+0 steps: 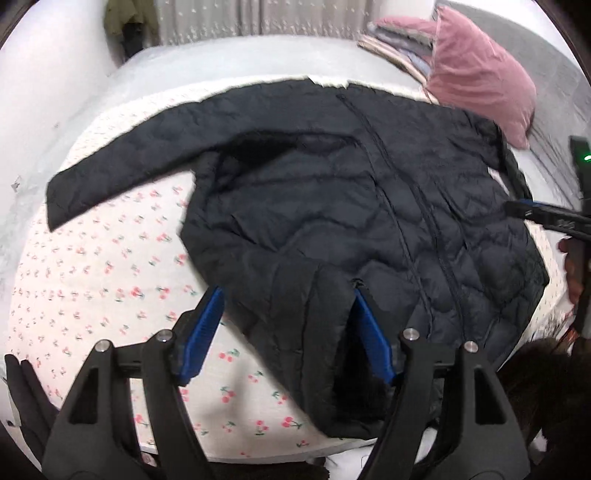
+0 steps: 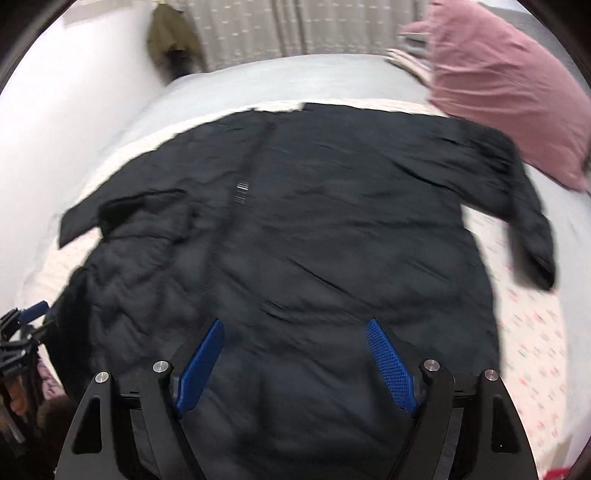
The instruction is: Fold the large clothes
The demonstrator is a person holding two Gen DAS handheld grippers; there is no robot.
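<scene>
The black quilted jacket was spread on the cherry-print sheet, long axis running away from both claws. The left gripper (wide open, nothing clamped) straddled the near flap; the right gripper hung open over the hem.

Both views look forward along a gripper's 2 blue fingers, angled down over the bed from its near edge toward the curtained far wall.

The left wrist view sits low and close above the near left part of the black jacket, with the cherry-print sheet filling its left side and the right gripper entering at its right edge.

The right wrist view hangs over the jacket's middle, blurred, with the left gripper at its lower left.

Both share the jacket, the pink pillow at upper right and the curtain.
</scene>
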